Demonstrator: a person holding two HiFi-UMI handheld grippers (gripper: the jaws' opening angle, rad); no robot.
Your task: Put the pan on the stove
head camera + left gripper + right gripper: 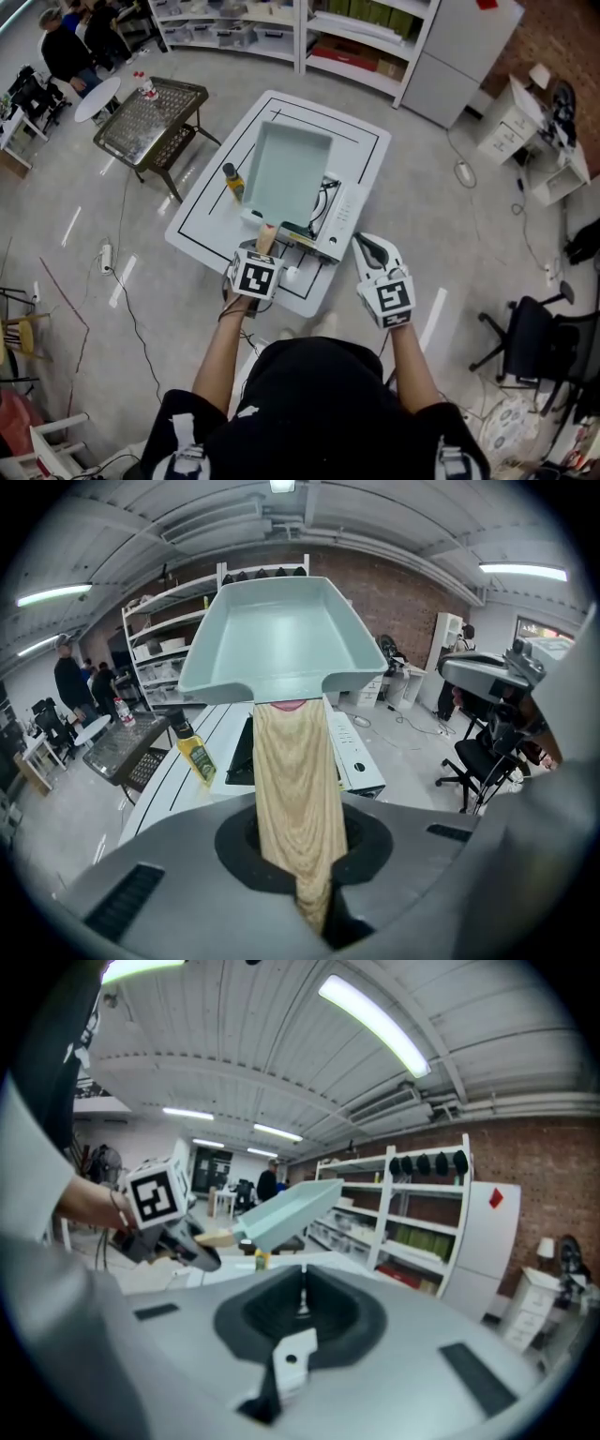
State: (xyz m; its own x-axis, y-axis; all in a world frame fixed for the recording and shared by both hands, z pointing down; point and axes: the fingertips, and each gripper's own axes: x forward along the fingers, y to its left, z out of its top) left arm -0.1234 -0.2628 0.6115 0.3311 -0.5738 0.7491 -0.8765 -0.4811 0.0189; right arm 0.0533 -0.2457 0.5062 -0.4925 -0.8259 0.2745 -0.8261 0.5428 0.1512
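Ahead of left gripper (302,878): its clamped pan (281,639).

1. The head view sits high above the person and looks steeply down on the white table (211,202), with both arms entering from the bottom edge.
2. The left gripper view rides just behind the left gripper (263,249) and looks along the handle (295,799) at the pan (277,635), very near.
3. The right gripper view rides on the right gripper (370,251) and faces almost level across the room toward the shelves (412,1218).
4. All three views share the pan. The head view and the left gripper view also share the oil bottle (194,752).
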